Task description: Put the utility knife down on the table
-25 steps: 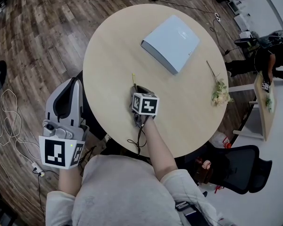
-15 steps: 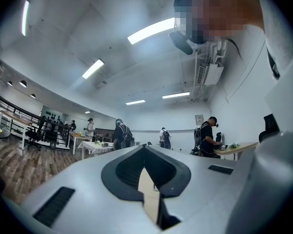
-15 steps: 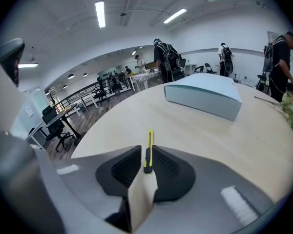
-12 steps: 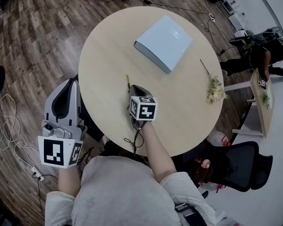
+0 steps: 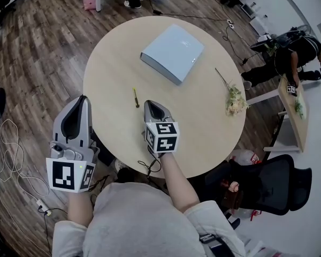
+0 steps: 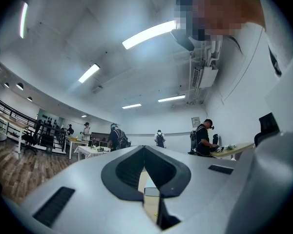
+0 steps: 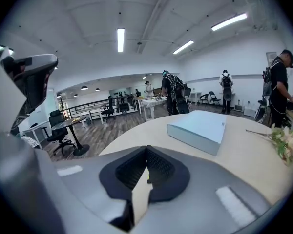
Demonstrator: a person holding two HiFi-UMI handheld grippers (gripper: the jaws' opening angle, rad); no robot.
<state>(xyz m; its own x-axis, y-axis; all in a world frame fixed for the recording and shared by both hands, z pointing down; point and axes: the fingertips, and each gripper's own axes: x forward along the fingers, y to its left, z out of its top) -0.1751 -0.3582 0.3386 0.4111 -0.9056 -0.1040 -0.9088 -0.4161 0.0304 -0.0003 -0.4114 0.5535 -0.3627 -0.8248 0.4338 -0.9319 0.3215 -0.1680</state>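
Observation:
The utility knife (image 5: 135, 97), a thin dark and yellow stick, lies flat on the round wooden table (image 5: 203, 127), left of centre. My right gripper (image 5: 151, 104) rests just right of it, shut and empty, a small gap away from the knife. In the right gripper view the jaws (image 7: 146, 147) meet at the tips, and a sliver of the knife (image 7: 148, 179) shows through the slot below them. My left gripper (image 5: 81, 98) hangs beyond the table's left edge over the floor, shut on nothing. In the left gripper view its jaws (image 6: 144, 147) point across the room.
A pale blue box (image 5: 172, 52) lies at the table's far side. A dried flower sprig (image 5: 232, 98) sits near the right edge. A black office chair (image 5: 273, 183) stands at the lower right, cables (image 5: 10, 143) trail on the floor at left, and a person (image 5: 294, 58) is at a side table.
The knife was at my right gripper's tips a second ago; now it lies free on the table and the gripper sits to its right. The left gripper stays put.

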